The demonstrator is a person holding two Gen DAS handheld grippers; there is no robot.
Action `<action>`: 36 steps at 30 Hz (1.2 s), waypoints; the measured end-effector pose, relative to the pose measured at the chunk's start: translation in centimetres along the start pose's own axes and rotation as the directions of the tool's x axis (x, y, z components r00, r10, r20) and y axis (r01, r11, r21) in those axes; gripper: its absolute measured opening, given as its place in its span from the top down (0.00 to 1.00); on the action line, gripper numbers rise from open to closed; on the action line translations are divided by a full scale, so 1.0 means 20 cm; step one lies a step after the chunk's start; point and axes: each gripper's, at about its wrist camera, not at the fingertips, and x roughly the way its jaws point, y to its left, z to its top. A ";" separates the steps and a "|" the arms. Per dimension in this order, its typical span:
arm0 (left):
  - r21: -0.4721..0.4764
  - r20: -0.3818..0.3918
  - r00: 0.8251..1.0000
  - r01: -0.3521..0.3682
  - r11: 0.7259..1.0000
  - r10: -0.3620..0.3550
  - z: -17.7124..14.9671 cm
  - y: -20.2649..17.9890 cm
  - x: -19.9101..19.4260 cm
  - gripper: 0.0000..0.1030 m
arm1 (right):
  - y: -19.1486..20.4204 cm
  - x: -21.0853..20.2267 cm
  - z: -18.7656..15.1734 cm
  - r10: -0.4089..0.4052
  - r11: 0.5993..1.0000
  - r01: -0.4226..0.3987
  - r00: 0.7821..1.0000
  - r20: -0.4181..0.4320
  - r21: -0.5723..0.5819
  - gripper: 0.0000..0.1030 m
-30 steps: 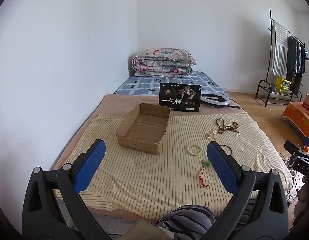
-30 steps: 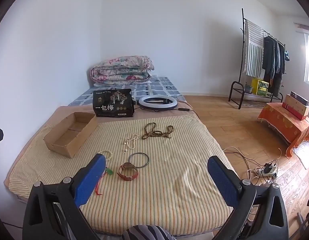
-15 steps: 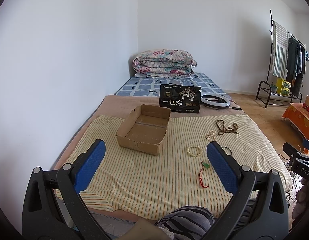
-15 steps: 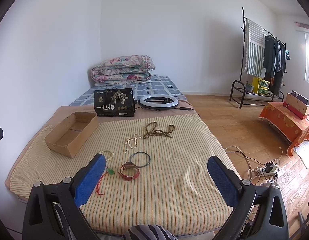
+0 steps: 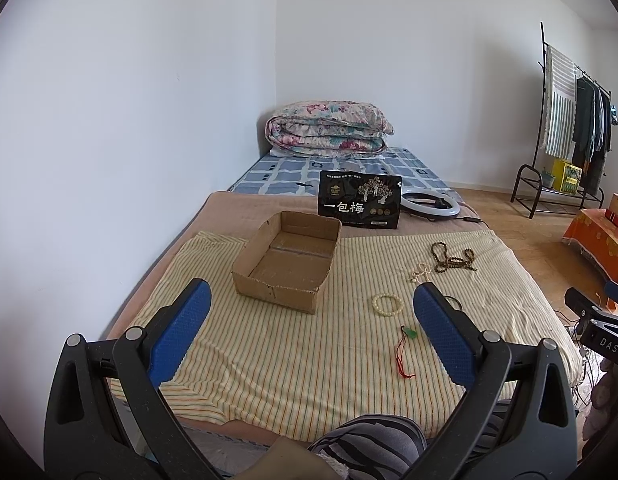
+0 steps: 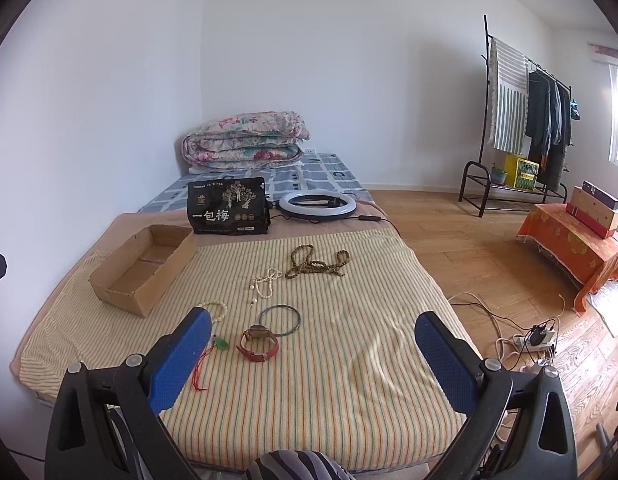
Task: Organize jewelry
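Note:
An empty open cardboard box (image 5: 287, 258) (image 6: 145, 268) sits on the striped cloth at the left. Jewelry lies loose on the cloth: brown bead necklace (image 6: 317, 265) (image 5: 453, 258), small white bead string (image 6: 265, 282), white bead bracelet (image 5: 387, 305) (image 6: 215, 307), dark bangle (image 6: 279, 319), red-strap watch (image 6: 259, 343), green pendant on a red cord (image 5: 407, 350) (image 6: 211, 358). My left gripper (image 5: 311, 338) is open and empty, held above the near edge. My right gripper (image 6: 313, 360) is open and empty, above the cloth, near the watch.
A black printed bag (image 6: 227, 207) and a ring light (image 6: 317, 204) lie behind the cloth, a folded quilt (image 6: 245, 140) at the back. A clothes rack (image 6: 525, 120), an orange-draped low table (image 6: 577, 240) and floor cables (image 6: 529, 336) are at the right.
Both grippers have drifted slightly; the view shifts a little. Nothing on the bed has moved.

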 end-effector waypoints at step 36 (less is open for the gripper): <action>-0.003 -0.031 1.000 0.005 1.000 -0.005 -0.04 -0.03 0.10 0.00 | -0.01 0.07 -0.02 0.005 1.000 -0.004 1.000 -0.027 0.005 0.00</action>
